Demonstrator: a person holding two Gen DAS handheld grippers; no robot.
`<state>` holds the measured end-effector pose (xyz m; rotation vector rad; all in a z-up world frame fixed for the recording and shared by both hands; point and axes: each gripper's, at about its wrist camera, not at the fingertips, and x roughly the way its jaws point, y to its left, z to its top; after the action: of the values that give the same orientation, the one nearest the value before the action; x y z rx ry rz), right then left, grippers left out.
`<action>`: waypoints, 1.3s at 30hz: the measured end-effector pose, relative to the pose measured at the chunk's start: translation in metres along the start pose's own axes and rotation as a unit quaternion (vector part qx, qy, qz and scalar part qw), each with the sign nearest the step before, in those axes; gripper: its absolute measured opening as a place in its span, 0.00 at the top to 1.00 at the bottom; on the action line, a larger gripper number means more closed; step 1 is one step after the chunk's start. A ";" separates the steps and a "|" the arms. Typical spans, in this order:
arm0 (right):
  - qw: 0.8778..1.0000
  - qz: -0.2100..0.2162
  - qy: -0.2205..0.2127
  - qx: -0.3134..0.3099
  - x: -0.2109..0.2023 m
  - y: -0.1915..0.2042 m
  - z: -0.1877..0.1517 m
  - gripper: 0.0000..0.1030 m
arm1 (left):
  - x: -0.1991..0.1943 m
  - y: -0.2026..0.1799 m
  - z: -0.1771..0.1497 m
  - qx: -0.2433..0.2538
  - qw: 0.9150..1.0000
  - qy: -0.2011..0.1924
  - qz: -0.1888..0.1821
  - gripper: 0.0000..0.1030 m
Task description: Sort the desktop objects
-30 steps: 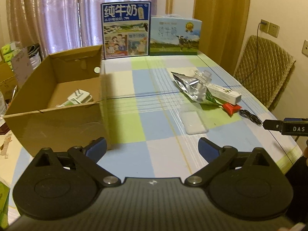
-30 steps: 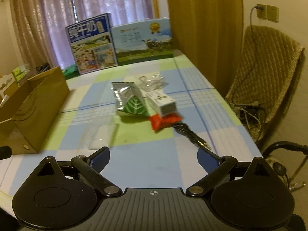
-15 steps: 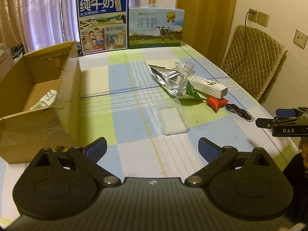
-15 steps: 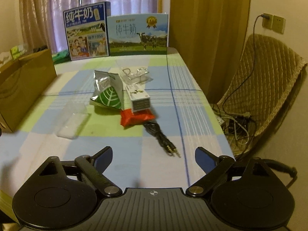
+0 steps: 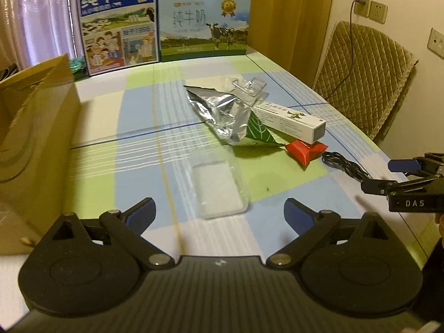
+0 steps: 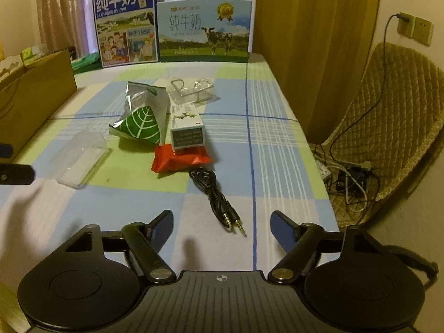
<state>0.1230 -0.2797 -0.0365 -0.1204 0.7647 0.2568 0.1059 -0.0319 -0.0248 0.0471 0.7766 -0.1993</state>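
My left gripper (image 5: 219, 211) and right gripper (image 6: 222, 223) hover over the desk (image 6: 277, 144), jaws wide apart, holding nothing. Just ahead of the left lies a clear plastic case (image 5: 219, 187); ahead of the right, a black audio cable (image 6: 215, 194), then a red packet (image 6: 177, 161), a white carton (image 6: 187, 127) and a foil pouch (image 6: 143, 111). A cardboard box (image 5: 36, 138) stands far left.

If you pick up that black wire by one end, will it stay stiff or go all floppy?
Probably floppy: the black audio cable is thin and lies in loose bends, so it would likely dangle and uncoil. It looks light. The metal plugs might swing about. The right hand-held gripper is open just short of it.
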 end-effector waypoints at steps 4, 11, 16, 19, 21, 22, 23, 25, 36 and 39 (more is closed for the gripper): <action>1.000 0.005 0.002 -0.011 0.014 -0.005 0.004 0.39 | 0.020 -0.008 0.008 0.008 1.000 0.002 0.006 0.08; 0.998 0.031 0.015 -0.050 0.036 -0.005 0.010 0.58 | 0.050 -0.006 0.016 0.012 1.000 0.016 0.023 0.17; 0.997 0.036 0.018 -0.064 0.046 0.002 0.014 0.75 | 0.060 -0.004 0.021 0.013 0.999 0.020 0.027 0.32; 0.997 0.031 0.017 -0.064 0.048 0.006 0.015 0.85 | 0.066 -0.005 0.023 0.016 0.999 0.026 0.025 0.46; 0.998 0.028 0.018 -0.061 0.047 0.009 0.014 0.86 | 0.067 -0.006 0.021 0.020 0.999 0.026 0.026 0.50; 0.998 0.029 0.018 -0.060 0.045 0.011 0.013 0.86 | 0.066 -0.006 0.020 0.022 0.999 0.025 0.026 0.50; 0.998 0.031 0.019 -0.058 0.044 0.014 0.012 0.87 | 0.065 -0.006 0.019 0.023 0.999 0.025 0.024 0.50; 0.998 0.038 0.023 -0.051 0.039 0.019 0.009 0.87 | 0.060 -0.006 0.015 0.023 0.999 0.026 0.023 0.50; 0.996 0.079 0.032 0.016 0.002 0.063 -0.014 0.87 | 0.001 -0.003 -0.037 0.026 0.999 0.027 0.030 0.50; 0.996 0.082 0.035 0.005 0.002 0.075 -0.019 0.87 | -0.005 0.000 -0.042 0.020 0.999 0.024 0.028 0.50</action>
<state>0.0909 -0.2108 -0.0522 -0.0575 0.8476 0.4063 0.0734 -0.0258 -0.0514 0.1124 0.8189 -0.1609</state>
